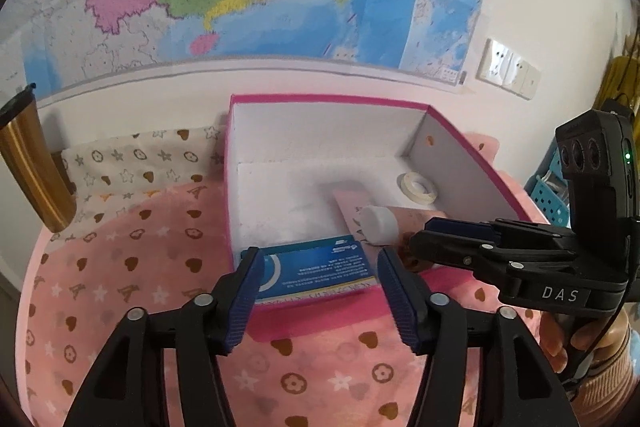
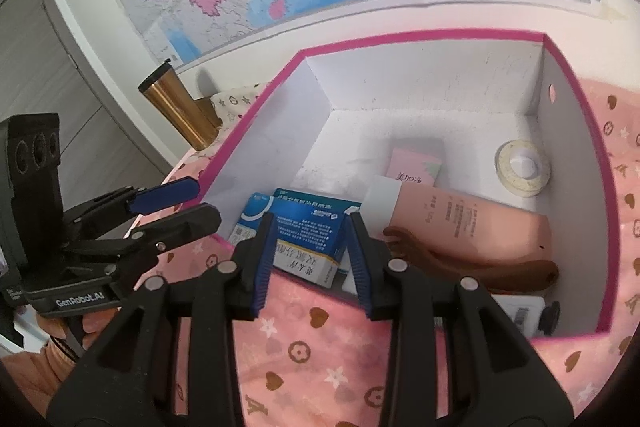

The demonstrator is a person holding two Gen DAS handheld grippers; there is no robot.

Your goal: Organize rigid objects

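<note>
Pink patterned tablecloth (image 1: 160,291), pink box (image 1: 472,155), gold tumbler (image 1: 28,167)

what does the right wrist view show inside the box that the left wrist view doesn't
Only the right wrist view shows a brown curved item and a white device at the box's near wall, plus a grey door. Only the left wrist view shows wall sockets and a blue basket. Both show the pink-edged box, tape roll, pink tube, blue carton and gold mug.
</note>
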